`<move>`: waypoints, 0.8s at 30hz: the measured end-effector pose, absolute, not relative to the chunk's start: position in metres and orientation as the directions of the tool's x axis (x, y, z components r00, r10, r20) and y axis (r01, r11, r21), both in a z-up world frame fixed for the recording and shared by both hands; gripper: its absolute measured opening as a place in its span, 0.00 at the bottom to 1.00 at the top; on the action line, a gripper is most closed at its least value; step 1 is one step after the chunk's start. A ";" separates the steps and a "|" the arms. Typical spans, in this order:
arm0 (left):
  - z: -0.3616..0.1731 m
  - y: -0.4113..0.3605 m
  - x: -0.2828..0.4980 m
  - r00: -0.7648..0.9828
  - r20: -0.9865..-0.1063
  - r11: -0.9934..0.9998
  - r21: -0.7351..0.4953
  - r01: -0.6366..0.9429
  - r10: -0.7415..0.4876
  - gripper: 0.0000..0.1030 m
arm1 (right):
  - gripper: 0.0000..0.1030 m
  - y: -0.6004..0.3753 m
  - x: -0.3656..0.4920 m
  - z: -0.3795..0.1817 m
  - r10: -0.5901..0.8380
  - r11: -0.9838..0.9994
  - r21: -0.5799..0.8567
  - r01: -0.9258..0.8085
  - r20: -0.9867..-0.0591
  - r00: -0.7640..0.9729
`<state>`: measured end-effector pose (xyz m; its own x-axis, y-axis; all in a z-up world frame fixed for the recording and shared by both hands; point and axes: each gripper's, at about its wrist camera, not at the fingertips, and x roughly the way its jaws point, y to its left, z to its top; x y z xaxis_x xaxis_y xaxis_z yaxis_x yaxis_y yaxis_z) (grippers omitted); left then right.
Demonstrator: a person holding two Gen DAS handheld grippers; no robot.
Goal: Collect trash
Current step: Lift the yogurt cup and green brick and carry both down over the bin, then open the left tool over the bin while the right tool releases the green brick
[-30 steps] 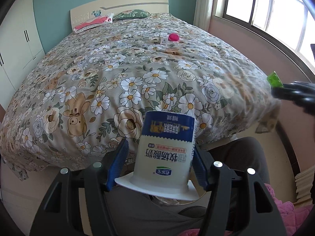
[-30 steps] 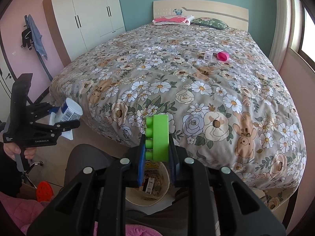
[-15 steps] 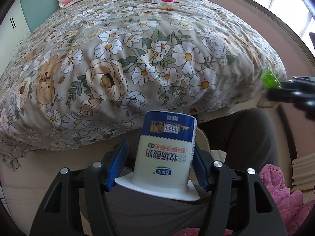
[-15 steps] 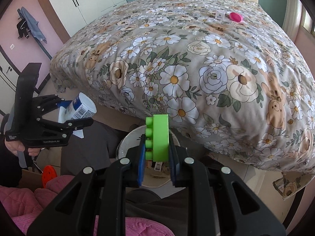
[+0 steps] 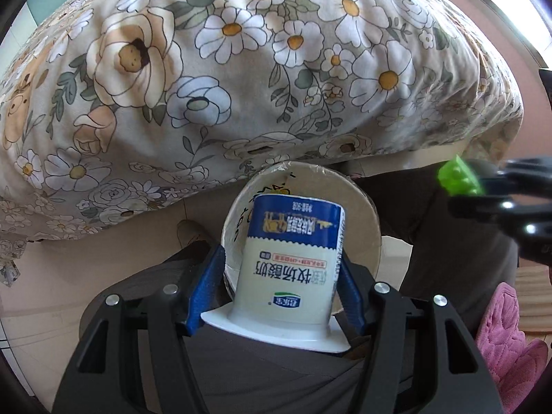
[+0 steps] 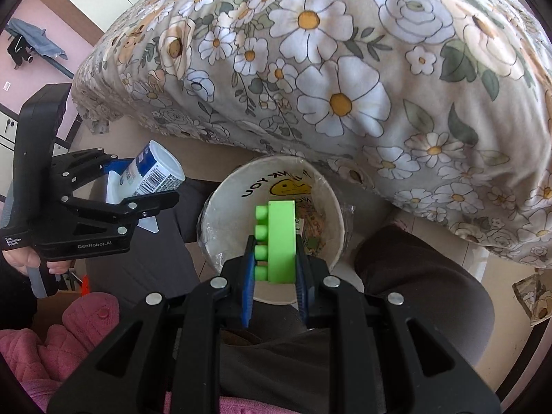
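We hold a yogurt cup [image 5: 289, 262] and a green block [image 6: 281, 241] clamped above the bin [image 6: 214, 214] at frame centre; next we release them.

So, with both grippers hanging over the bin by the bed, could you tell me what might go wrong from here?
1. The left gripper holds the yogurt cup upside down, mouth toward the person, so any leftover could drip onto the trousers.
2. In the right wrist view the cup sits left of the bin, so it might land outside if dropped now.
3. The green block in the right gripper looks like a toy, perhaps not trash.
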<state>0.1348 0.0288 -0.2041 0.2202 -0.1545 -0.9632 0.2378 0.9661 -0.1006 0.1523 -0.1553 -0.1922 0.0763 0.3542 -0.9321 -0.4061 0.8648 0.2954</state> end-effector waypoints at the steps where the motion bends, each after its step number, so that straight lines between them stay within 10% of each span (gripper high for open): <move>1: -0.211 0.028 0.136 0.207 -0.967 0.967 -0.097 0.235 -0.148 0.62 | 0.21 -0.154 0.153 -0.200 0.353 0.865 0.301 -0.402 -0.934 0.059; 24: -0.348 0.007 0.183 -0.072 -0.984 0.975 -0.174 0.138 -0.166 0.62 | 0.21 -0.113 0.192 -0.358 0.259 0.896 0.316 -0.312 -0.942 -0.211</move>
